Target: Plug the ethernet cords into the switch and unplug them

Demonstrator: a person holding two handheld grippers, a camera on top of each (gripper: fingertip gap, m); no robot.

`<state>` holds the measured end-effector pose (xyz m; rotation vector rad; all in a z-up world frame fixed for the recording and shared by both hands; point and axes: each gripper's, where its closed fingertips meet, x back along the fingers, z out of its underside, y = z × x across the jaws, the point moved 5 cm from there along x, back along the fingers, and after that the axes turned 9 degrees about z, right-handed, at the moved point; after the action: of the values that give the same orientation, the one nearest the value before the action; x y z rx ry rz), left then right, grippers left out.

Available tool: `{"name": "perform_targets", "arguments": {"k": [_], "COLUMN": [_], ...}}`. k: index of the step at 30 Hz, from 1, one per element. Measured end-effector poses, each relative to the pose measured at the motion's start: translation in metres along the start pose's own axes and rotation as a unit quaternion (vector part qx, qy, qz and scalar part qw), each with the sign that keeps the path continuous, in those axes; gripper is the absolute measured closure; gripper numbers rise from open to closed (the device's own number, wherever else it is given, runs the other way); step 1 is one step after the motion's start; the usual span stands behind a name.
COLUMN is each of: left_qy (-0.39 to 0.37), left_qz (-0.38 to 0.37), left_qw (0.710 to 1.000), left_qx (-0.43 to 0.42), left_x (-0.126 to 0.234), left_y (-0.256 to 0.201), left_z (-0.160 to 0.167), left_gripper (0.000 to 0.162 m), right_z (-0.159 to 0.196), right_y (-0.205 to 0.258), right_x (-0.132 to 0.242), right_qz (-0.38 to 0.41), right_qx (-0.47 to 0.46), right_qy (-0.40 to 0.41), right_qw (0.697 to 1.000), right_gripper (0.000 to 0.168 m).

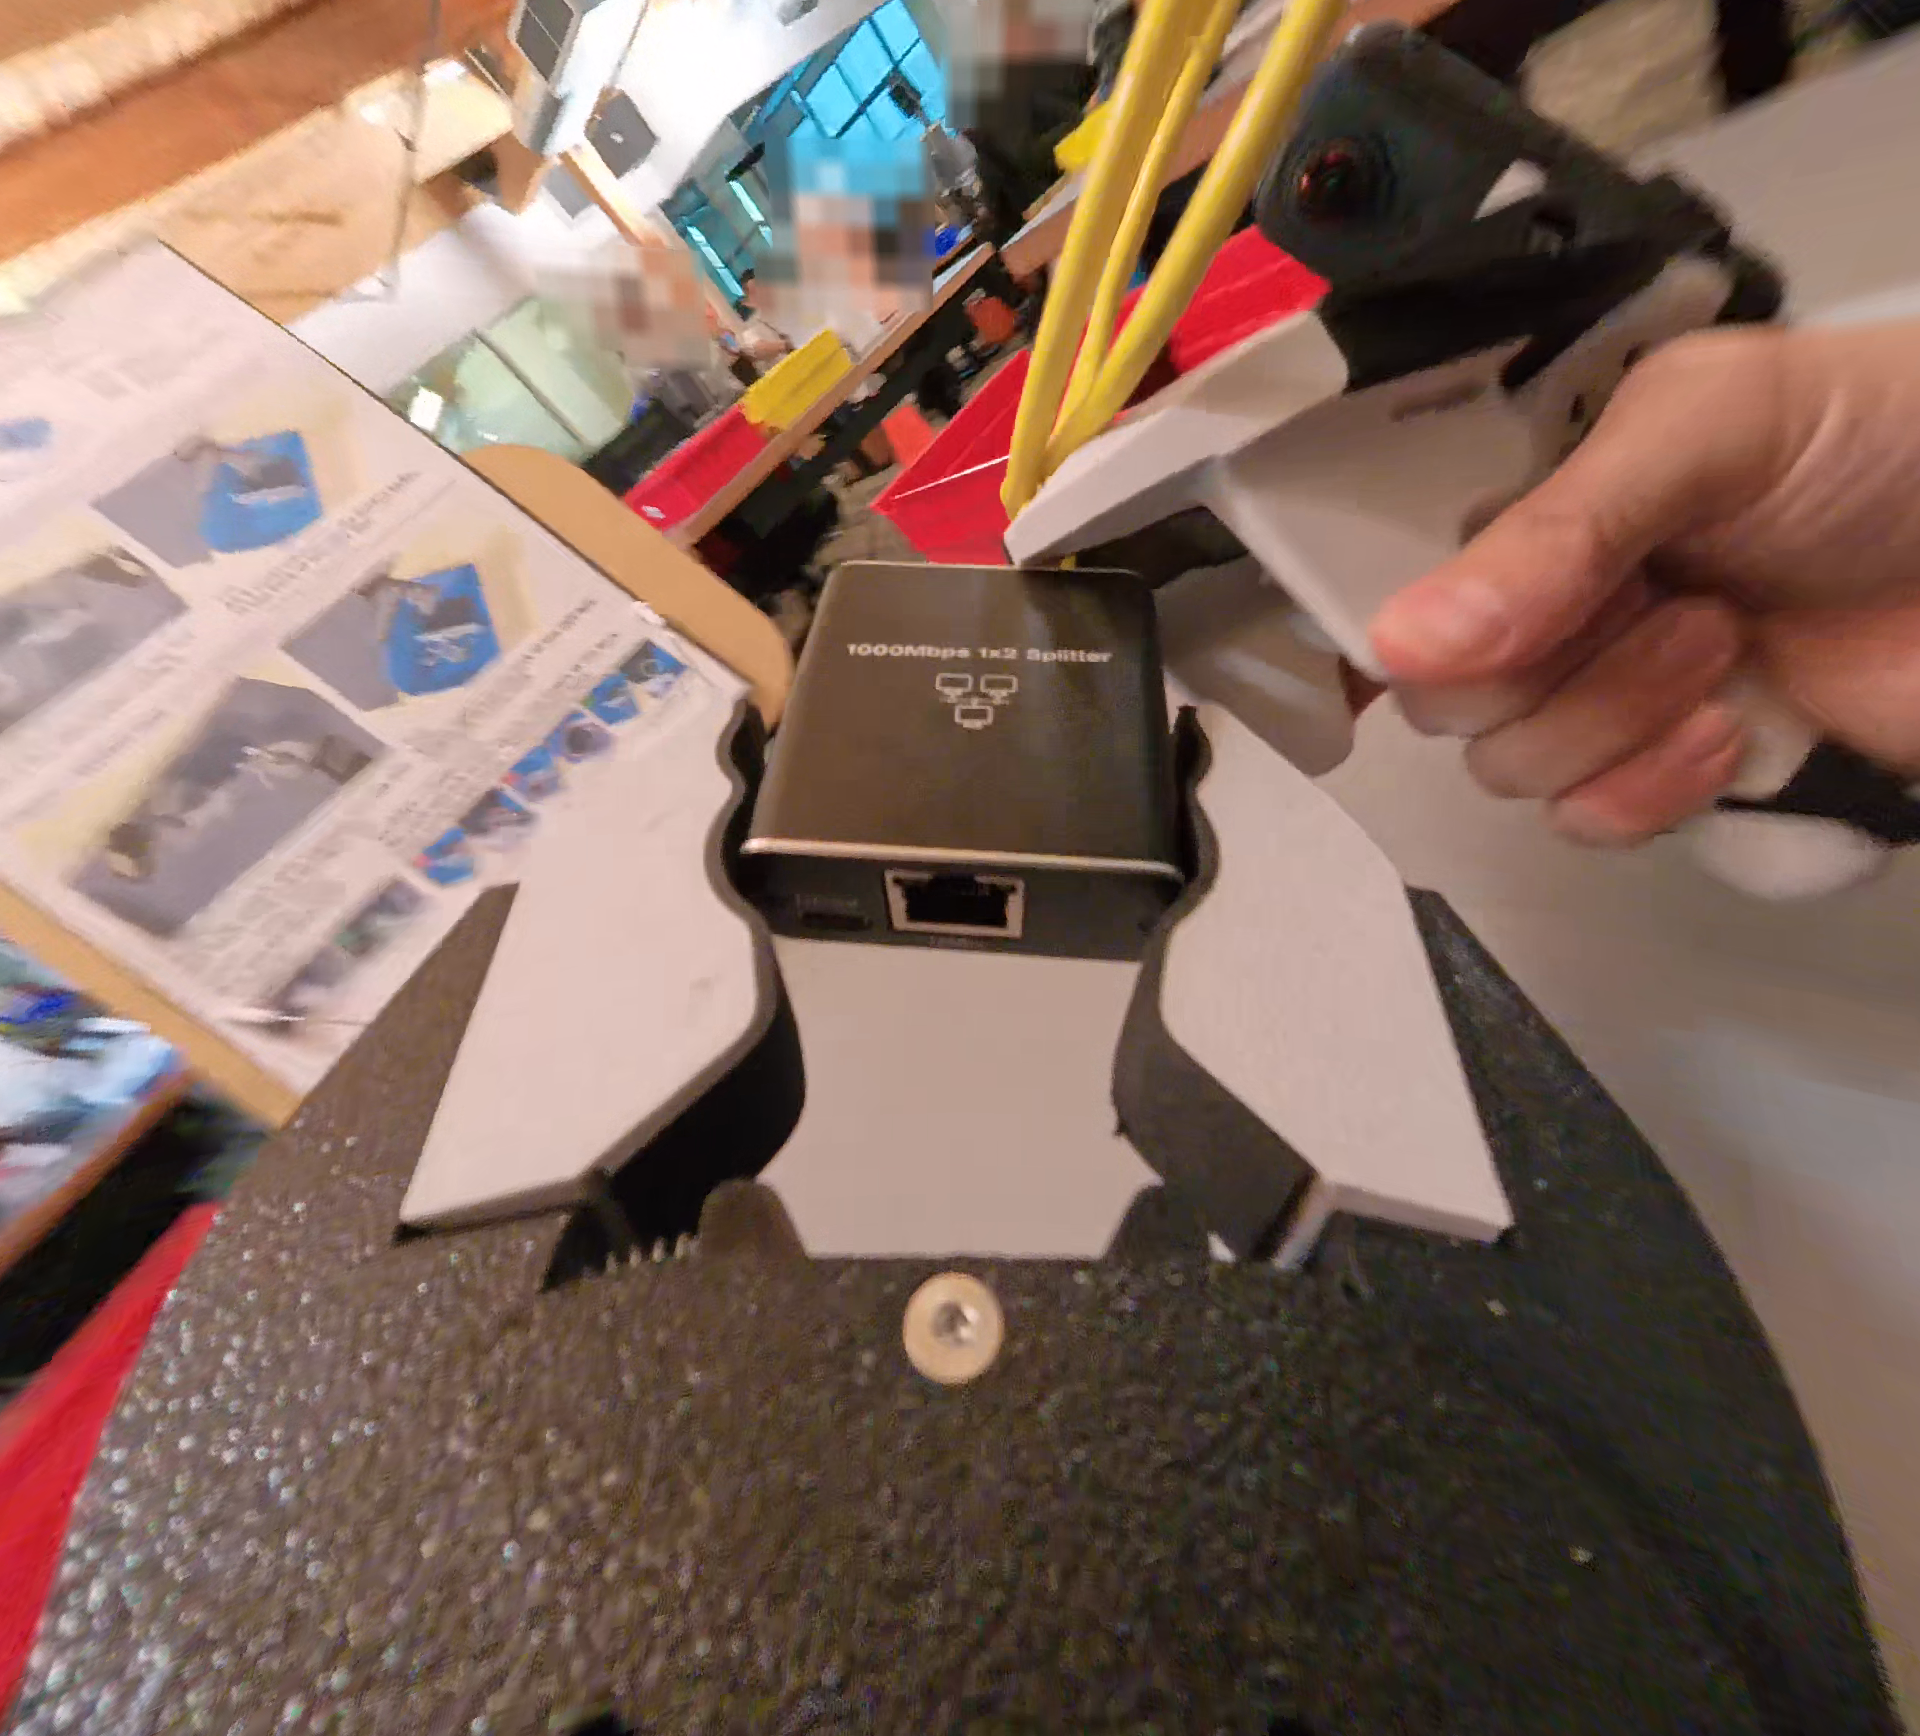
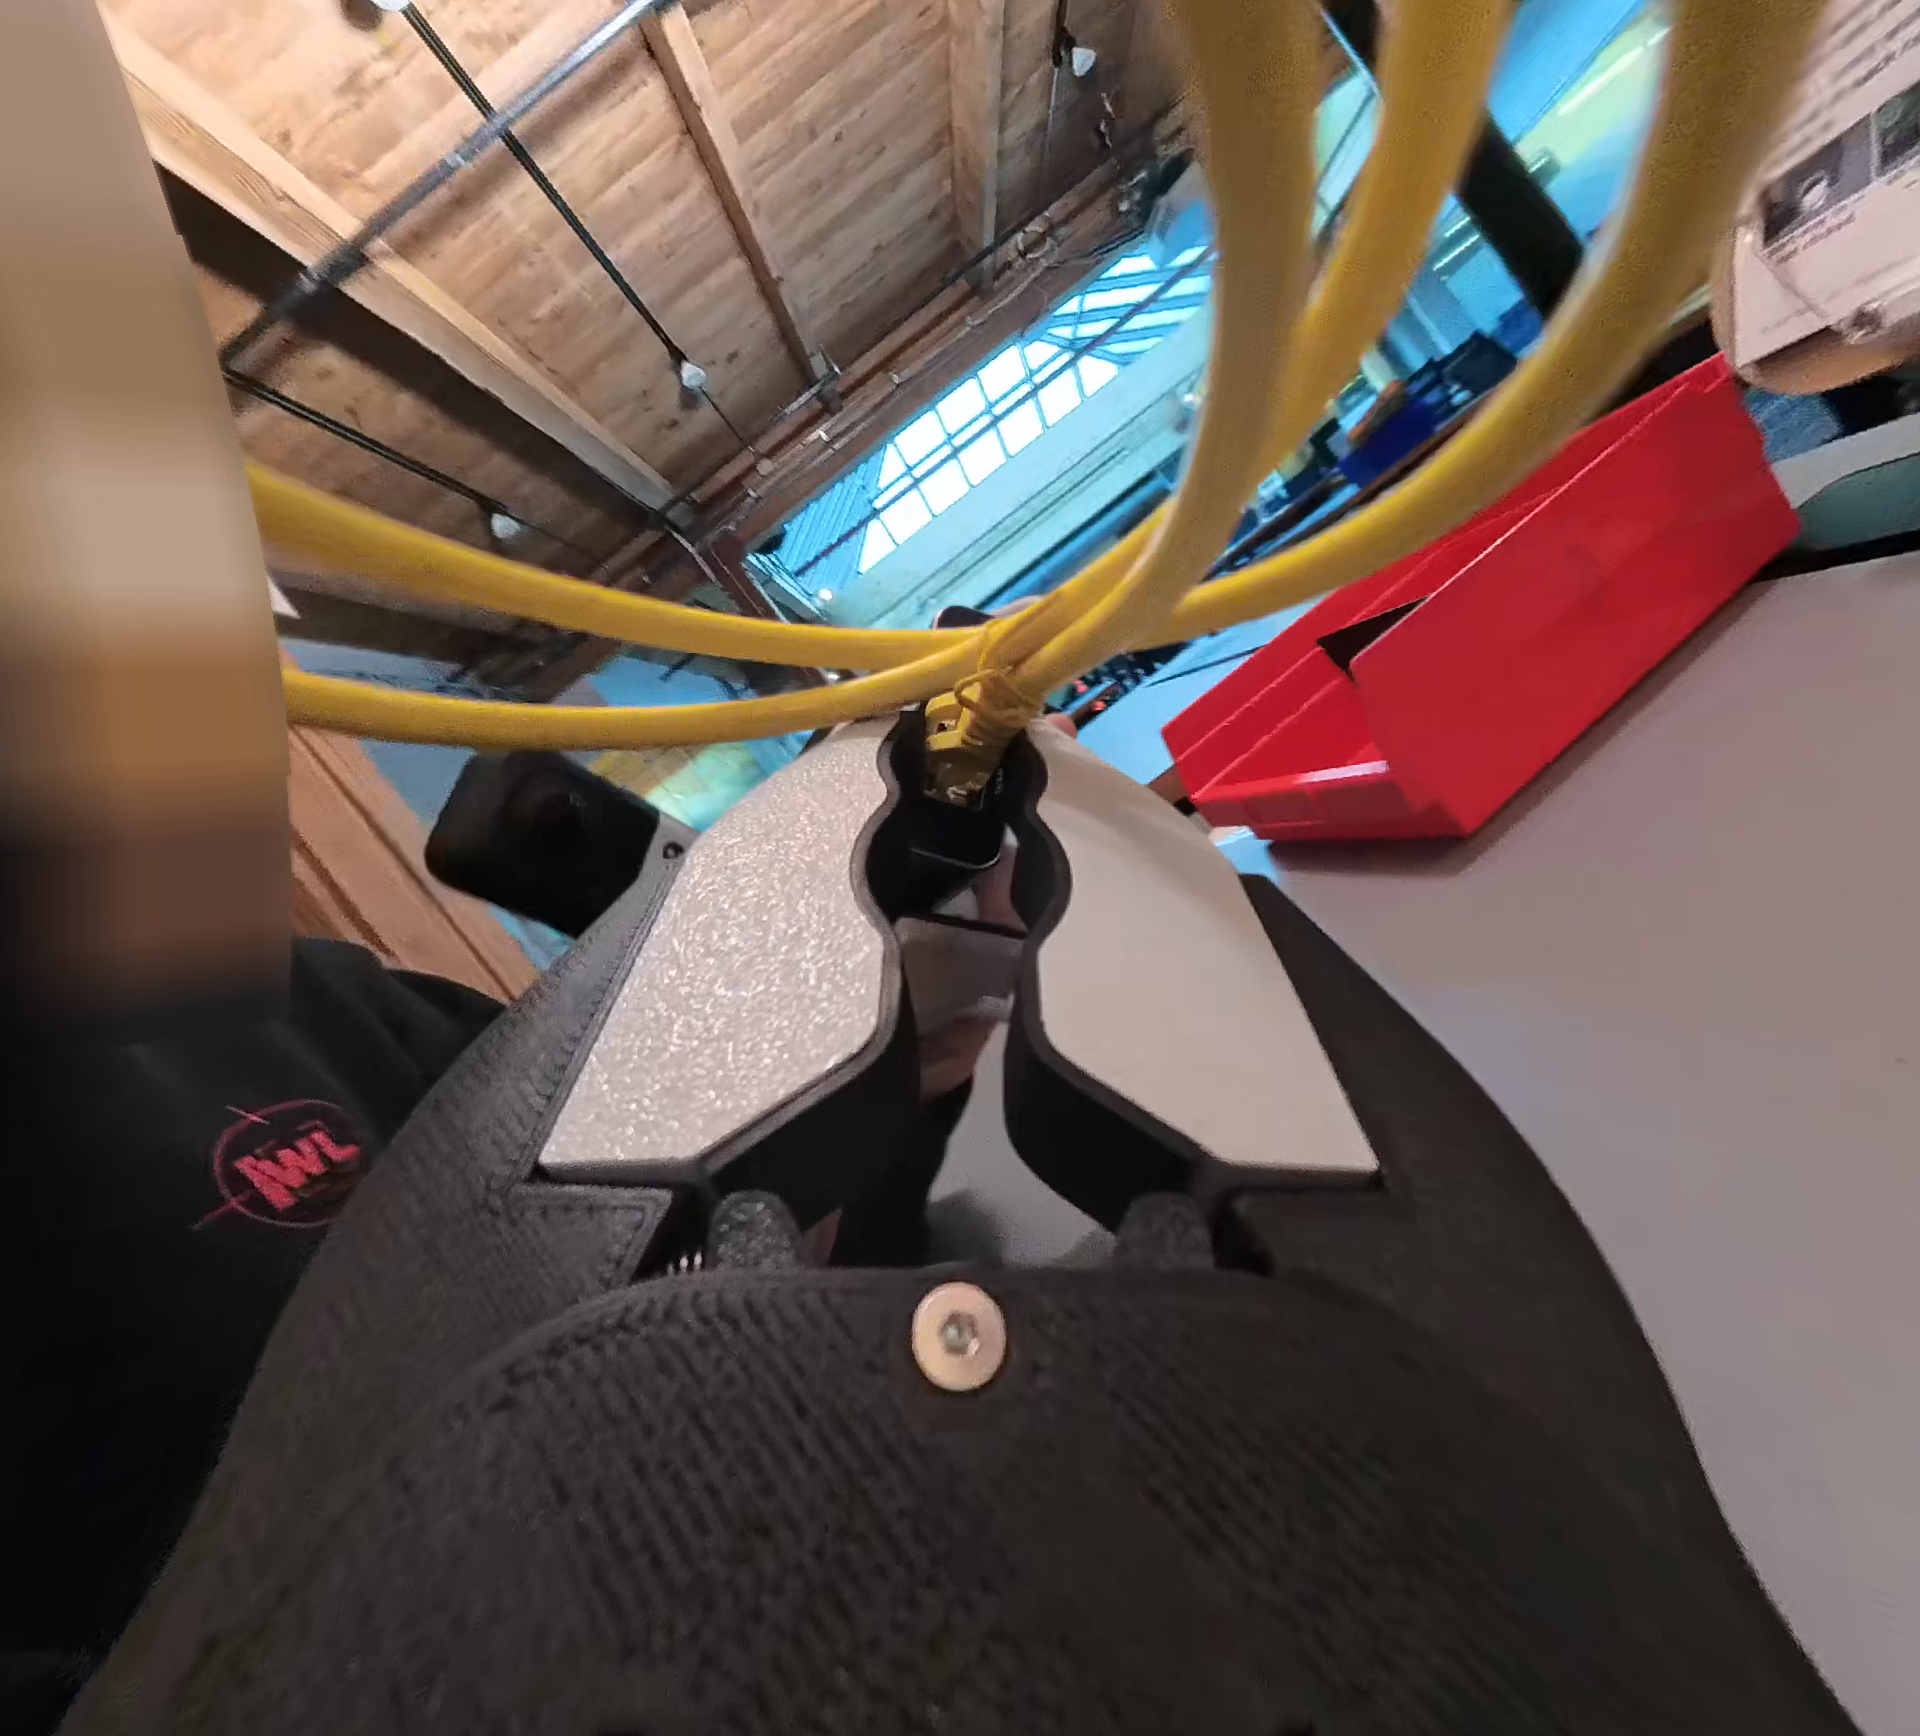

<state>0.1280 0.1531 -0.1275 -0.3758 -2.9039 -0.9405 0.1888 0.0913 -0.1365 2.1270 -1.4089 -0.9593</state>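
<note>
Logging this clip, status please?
Left gripper shut on black switch. Right gripper shut on yellow cord plug at switch's far end. Near port empty.

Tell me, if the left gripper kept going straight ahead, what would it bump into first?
Probably the right gripper. The left gripper is already shut on the black switch, and the right one sits at the switch's far end, pinching the yellow cords there. Depth is hard to judge.
</note>
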Motion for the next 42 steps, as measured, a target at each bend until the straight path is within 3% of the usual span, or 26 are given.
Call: {"name": "perform_targets", "arguments": {"k": [2,4,8,13,15,17,20,22,23,24,28,31,34,36,42], "left_qy": [-0.028,-0.036,0.009,-0.052,-0.048,-0.021,-0.06,-0.09,-0.108,-0.132,-0.21,-0.238,-0.232,-0.238,-0.235], "left_qz": [0.041,0.053,0.0,0.073,0.063,0.023,0.043,0.068,0.077,0.097,0.175,0.219,0.257,0.288,0.339], "left_qw": [0.995,0.989,0.999,0.978,0.982,0.996,0.988,0.973,0.963,0.948,0.875,0.845,0.836,0.82,0.777], "left_qx": [0.091,0.13,0.031,0.188,0.169,0.084,0.135,0.2,0.235,0.273,0.4,0.426,0.426,0.435,0.476], "left_x": [-0.002,-0.004,-0.002,-0.002,-0.002,0.0,0.006,0.008,0.01,0.013,0.023,0.025,0.024,0.024,0.017], "left_y": [-0.001,-0.002,-0.002,-0.002,-0.002,-0.001,0.001,0.005,0.009,0.013,0.026,0.027,0.021,0.016,0.004], "left_z": [0.001,0.002,-0.002,-0.001,-0.002,-0.005,-0.014,-0.016,-0.016,-0.016,-0.016,-0.016,-0.016,-0.019,-0.018], "left_gripper": [0.088,0.088,0.087,0.088,0.088,0.087,0.087,0.087,0.087,0.087,0.087,0.087,0.087,0.087,0.087], "right_z": [-0.001,-0.003,-0.005,-0.006,-0.008,-0.009,-0.014,-0.015,-0.013,-0.011,-0.008,-0.008,-0.015,-0.019,-0.016], "right_y": [-0.001,0.0,0.003,0.005,0.007,0.012,0.024,0.028,0.028,0.028,0.037,0.046,0.05,0.048,0.057], "right_x": [0.001,0.001,0.002,0.002,0.002,0.001,-0.001,-0.002,-0.002,-0.002,-0.008,-0.014,-0.012,-0.009,-0.01], "right_qz": [0.015,0.027,0.021,0.036,0.033,0.015,-0.008,-0.003,0.005,0.017,0.022,0.012,0.011,0.036,-0.001], "right_qx": [0.027,0.045,0.043,0.065,0.068,0.06,0.063,0.078,0.102,0.133,0.15,0.146,0.122,0.15,0.169], "right_qy": [0.008,0.006,0.005,0.007,0.009,0.011,0.017,0.011,0.016,0.026,0.039,0.005,-0.025,-0.043,-0.029], "right_qw": [0.999,0.999,0.999,0.997,0.997,0.998,0.998,0.997,0.995,0.991,0.988,0.989,0.992,0.987,0.985], "right_gripper": [0.151,0.152,0.151,0.151,0.153,0.151,0.151,0.151,0.162,0.162,0.143,0.132,0.139,0.135,0.152]}}
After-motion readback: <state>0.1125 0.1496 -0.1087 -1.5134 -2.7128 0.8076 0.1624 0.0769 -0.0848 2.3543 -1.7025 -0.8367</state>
